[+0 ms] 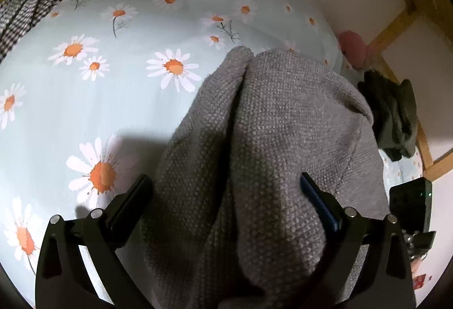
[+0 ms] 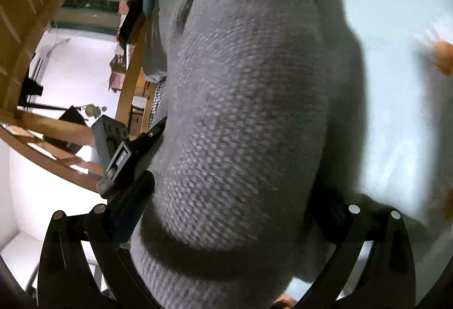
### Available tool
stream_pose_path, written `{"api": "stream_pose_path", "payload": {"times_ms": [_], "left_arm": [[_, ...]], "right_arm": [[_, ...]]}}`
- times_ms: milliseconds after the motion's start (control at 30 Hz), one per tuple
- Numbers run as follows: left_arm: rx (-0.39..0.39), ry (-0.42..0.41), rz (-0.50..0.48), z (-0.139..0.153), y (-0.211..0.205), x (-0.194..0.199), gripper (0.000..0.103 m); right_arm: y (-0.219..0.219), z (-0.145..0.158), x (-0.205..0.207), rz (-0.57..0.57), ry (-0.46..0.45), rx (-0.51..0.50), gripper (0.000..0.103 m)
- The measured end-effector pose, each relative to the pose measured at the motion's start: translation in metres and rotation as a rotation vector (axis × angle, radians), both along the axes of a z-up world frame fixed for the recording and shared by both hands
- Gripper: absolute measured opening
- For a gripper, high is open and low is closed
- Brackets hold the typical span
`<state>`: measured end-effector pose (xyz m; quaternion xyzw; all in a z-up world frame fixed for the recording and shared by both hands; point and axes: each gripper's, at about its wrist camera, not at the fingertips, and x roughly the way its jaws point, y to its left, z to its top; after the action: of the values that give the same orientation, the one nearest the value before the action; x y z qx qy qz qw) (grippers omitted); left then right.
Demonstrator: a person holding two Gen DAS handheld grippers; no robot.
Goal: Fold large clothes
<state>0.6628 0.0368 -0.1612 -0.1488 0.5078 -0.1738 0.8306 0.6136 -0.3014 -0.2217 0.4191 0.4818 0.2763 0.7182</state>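
A grey knit sweater (image 1: 277,122) lies bunched on a pale blue daisy-print bedsheet (image 1: 85,99). In the left wrist view it runs from the middle down between the fingers of my left gripper (image 1: 225,195). That gripper is open, pointing down at the cloth, with its pads well apart. In the right wrist view a thick fold of the same sweater (image 2: 243,111) bulges up between the wide-spread fingers of my right gripper (image 2: 229,204). This gripper is open too. Its right finger is partly hidden behind the knit, and the picture is blurred.
A dark green garment (image 1: 396,122) and a pink object (image 1: 351,48) sit at the bed's right edge by a wooden frame (image 1: 396,23). Checked cloth (image 1: 17,17) lies at the far left. A black device (image 1: 410,204) is at the right; wooden rails (image 2: 56,156) and a room lie beyond.
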Motion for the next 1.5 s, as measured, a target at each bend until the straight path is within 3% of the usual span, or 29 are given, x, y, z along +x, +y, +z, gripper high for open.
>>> {"api": "stream_pose_path", "payload": {"times_ms": [33, 100, 133, 167, 233, 300, 367, 467, 500, 533, 600, 667, 867, 1000, 1167, 1200, 1300, 1433, 1500], "left_arm": [[-0.005, 0.003, 0.009, 0.0, 0.001, 0.0, 0.099], [-0.017, 0.004, 0.042, 0.001, 0.001, 0.001, 0.099], [-0.057, -0.006, 0.052, 0.003, 0.0, 0.001, 0.098], [-0.116, -0.033, 0.049, 0.007, -0.003, 0.0, 0.098], [-0.157, -0.089, 0.048, 0.014, -0.013, -0.003, 0.098], [-0.116, -0.132, 0.028, 0.018, -0.029, -0.004, 0.098], [-0.101, -0.086, 0.028, 0.013, -0.035, -0.006, 0.098], [-0.105, -0.094, -0.002, 0.027, -0.037, -0.019, 0.098], [-0.089, -0.097, -0.007, 0.031, -0.037, -0.02, 0.098], [-0.056, -0.092, -0.011, 0.036, -0.039, -0.023, 0.098], [-0.033, -0.062, -0.017, 0.034, -0.038, -0.028, 0.098], [-0.082, -0.018, 0.014, 0.023, -0.03, -0.037, 0.098], [-0.318, 0.065, 0.205, 0.01, -0.001, -0.081, 0.098], [-0.428, 0.098, 0.259, -0.009, -0.001, -0.088, 0.098], [-0.501, 0.122, 0.263, -0.02, -0.002, -0.084, 0.098], [-0.524, 0.11, 0.248, -0.019, -0.003, -0.084, 0.093], [-0.562, 0.041, 0.22, -0.008, -0.003, -0.088, 0.054], [-0.62, -0.024, 0.167, 0.008, -0.007, -0.096, 0.045], [-0.635, -0.047, 0.152, 0.013, -0.009, -0.105, 0.044]], "right_arm": [[-0.003, 0.003, -0.002, -0.025, -0.028, 0.022, 0.087], [-0.008, 0.011, -0.016, -0.1, -0.145, 0.027, 0.052], [-0.019, 0.019, -0.024, -0.196, -0.216, 0.051, 0.05], [-0.027, 0.023, -0.026, -0.256, -0.245, 0.056, 0.049], [-0.043, 0.027, -0.024, -0.336, -0.257, 0.053, 0.049], [-0.053, 0.01, -0.017, -0.354, -0.173, 0.041, 0.049], [-0.06, -0.009, -0.012, -0.295, -0.069, 0.065, 0.054], [-0.066, -0.009, -0.012, -0.227, 0.003, 0.123, 0.073], [-0.065, -0.006, -0.013, -0.2, -0.008, 0.138, 0.093], [-0.058, 0.0, -0.017, -0.174, -0.027, 0.137, 0.099], [-0.039, 0.003, -0.018, -0.146, -0.028, 0.048, 0.099], [-0.028, 0.002, -0.019, -0.131, -0.04, -0.021, 0.099], [-0.032, 0.002, -0.018, -0.14, -0.045, -0.018, 0.1], [-0.033, 0.002, -0.016, -0.15, -0.041, -0.031, 0.1], [-0.03, 0.004, -0.013, -0.155, -0.045, -0.035, 0.1], [-0.03, 0.004, -0.013, -0.156, -0.047, -0.033, 0.1], [-0.034, 0.004, -0.018, -0.189, -0.065, -0.013, 0.094], [-0.052, 0.002, -0.031, -0.308, -0.129, 0.14, 0.08], [-0.058, -0.002, -0.033, -0.351, -0.117, 0.154, 0.078]]}}
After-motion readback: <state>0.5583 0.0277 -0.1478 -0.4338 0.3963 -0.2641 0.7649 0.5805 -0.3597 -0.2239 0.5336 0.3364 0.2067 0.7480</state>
